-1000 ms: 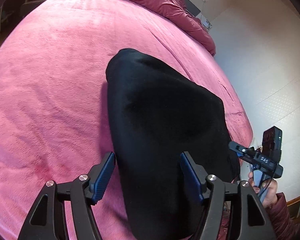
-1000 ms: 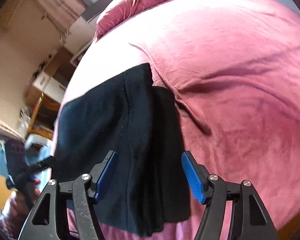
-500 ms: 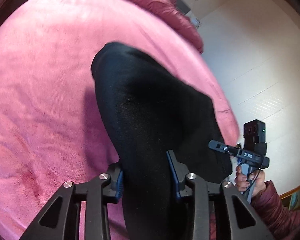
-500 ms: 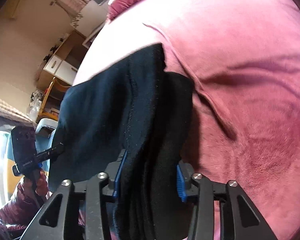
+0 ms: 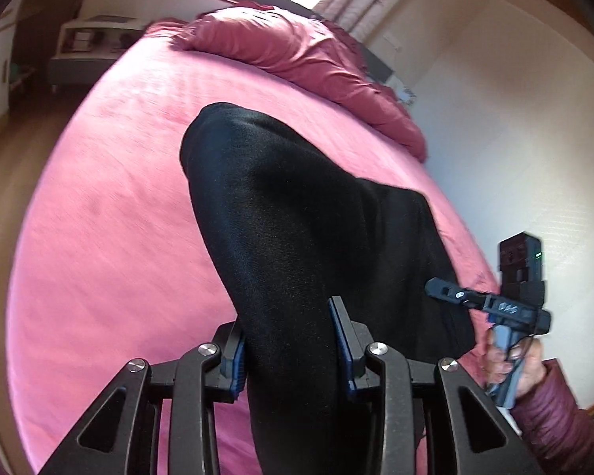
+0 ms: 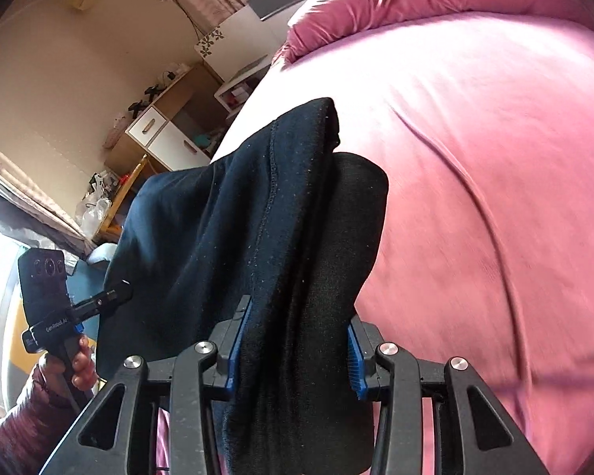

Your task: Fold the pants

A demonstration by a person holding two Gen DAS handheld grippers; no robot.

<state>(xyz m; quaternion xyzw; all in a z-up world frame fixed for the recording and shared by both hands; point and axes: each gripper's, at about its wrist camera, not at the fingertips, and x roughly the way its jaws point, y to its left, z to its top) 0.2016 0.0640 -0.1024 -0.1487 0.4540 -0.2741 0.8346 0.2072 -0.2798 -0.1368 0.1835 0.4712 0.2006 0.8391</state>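
Observation:
The black pants (image 5: 297, 229) lie folded on the pink bed (image 5: 111, 237) and their near edge is raised off it. My left gripper (image 5: 291, 340) is shut on the pants' near edge. My right gripper (image 6: 295, 344) is shut on the other near corner of the pants (image 6: 225, 217), where several layers and a seam show. Each gripper shows in the other's view: the right one (image 5: 455, 295) at the right edge of the left wrist view, the left one (image 6: 115, 295) at the left edge of the right wrist view.
A rumpled pink duvet (image 5: 297, 55) lies at the head of the bed. A white wall (image 5: 534, 138) runs along the bed's right side. A wooden cabinet with white drawers (image 6: 158, 130) and a chair (image 6: 118, 198) stand beside the bed.
Both grippers were open over the pants' near edge a second ago. They closed on the fabric and have lifted it, so the pants now rise off the bed.

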